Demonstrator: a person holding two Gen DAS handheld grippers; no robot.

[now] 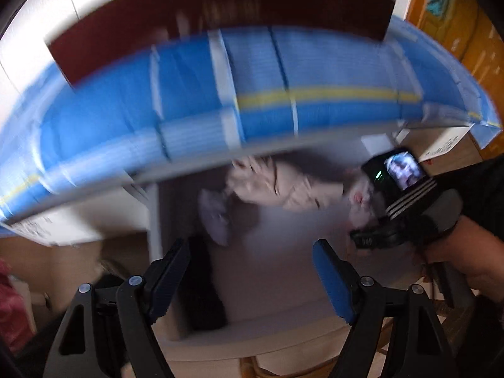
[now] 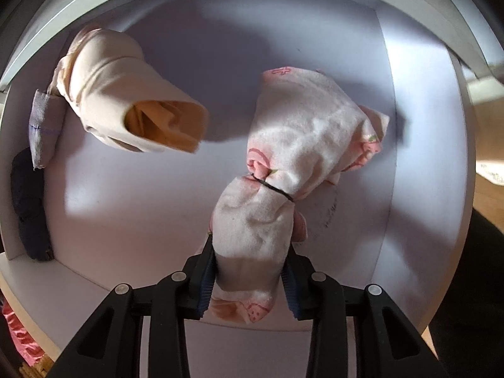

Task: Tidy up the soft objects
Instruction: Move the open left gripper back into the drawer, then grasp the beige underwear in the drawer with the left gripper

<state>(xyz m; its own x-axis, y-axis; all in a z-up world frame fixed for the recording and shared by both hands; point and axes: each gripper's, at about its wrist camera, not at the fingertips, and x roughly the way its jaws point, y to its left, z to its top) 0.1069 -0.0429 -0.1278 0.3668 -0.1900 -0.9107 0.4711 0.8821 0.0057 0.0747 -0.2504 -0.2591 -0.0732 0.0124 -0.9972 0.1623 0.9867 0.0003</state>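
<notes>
While our right gripper clamps the near end of the pink-print bundle, whose long axis runs forward over the white bin, right of the cream roll, our left gripper hangs open farther back, empty.

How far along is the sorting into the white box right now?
Already in the white box: a cream roll, a grey cloth and a dark bundle. In hand: the right tool grips the tied pink-print bundle inside the box. The open left tool holds nothing. Left: release it.
</notes>
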